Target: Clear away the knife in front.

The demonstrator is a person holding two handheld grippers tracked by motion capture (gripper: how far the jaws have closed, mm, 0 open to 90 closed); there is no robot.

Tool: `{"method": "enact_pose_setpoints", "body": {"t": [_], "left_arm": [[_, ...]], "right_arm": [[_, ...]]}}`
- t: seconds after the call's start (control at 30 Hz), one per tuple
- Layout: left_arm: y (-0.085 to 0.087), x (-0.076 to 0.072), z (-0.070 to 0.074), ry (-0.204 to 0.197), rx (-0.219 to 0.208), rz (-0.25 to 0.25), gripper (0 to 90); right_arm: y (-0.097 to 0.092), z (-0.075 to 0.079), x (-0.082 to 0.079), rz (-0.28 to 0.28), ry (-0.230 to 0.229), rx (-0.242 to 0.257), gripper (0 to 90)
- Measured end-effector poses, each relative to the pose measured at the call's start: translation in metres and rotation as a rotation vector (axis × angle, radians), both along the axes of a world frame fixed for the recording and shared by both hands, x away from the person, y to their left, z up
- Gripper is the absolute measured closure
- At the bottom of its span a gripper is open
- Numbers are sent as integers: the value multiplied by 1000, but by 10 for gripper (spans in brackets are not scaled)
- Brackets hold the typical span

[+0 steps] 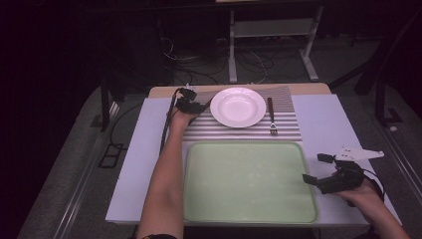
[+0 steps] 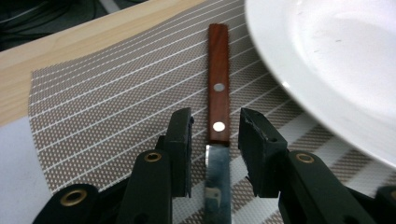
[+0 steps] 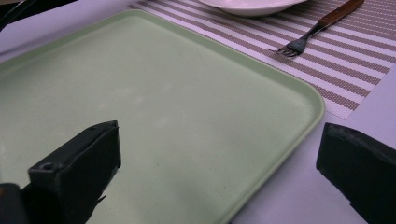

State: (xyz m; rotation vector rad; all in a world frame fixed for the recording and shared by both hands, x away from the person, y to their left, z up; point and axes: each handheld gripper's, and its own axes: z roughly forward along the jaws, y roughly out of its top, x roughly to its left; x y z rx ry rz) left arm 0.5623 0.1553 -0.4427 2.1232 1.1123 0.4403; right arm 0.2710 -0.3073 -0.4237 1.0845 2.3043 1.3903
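The knife point(image 2: 218, 107) lies flat on the striped placemat point(image 2: 116, 93), just beside the white plate point(image 2: 336, 70). The left gripper point(image 2: 215, 135) has its jaws a little apart on both sides of the knife, not squeezing it. The right gripper point(image 3: 219, 163) is wide open above the green tray point(image 3: 187, 116), holding nothing. A fork point(image 3: 317, 28) lies on the mat.

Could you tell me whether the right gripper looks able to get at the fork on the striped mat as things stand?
Probably yes: the right gripper stands open at the tray's right edge, and nothing lies between it and the fork on the placemat.
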Motion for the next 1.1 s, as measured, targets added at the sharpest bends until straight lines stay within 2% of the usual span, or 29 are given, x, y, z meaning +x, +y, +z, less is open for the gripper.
{"method": "enact_pose_setpoints", "body": {"t": [0.23,0.37,0.5,0.57,0.8,0.93,1.1], "left_arm": [[-3,2,-4,-6,7,-5,649],[-8,7,-3,31,11,-18,632],[-10,8,-4,39,20,-21,669],[-9,9,-4,43,9,-16,684],[-6,9,-4,32,23,-31,763],[-6,9,-4,37,8,-24,769],[-6,9,-4,42,11,-16,773]], "right_arm": [[0,0,0,2,0,1,0],[1,0,0,5,0,-2,0],[1,0,0,3,0,1,0],[0,0,0,2,-1,3,0],[0,0,0,3,0,4,0],[1,0,0,4,0,3,0],[0,0,0,3,0,5,1]]}}
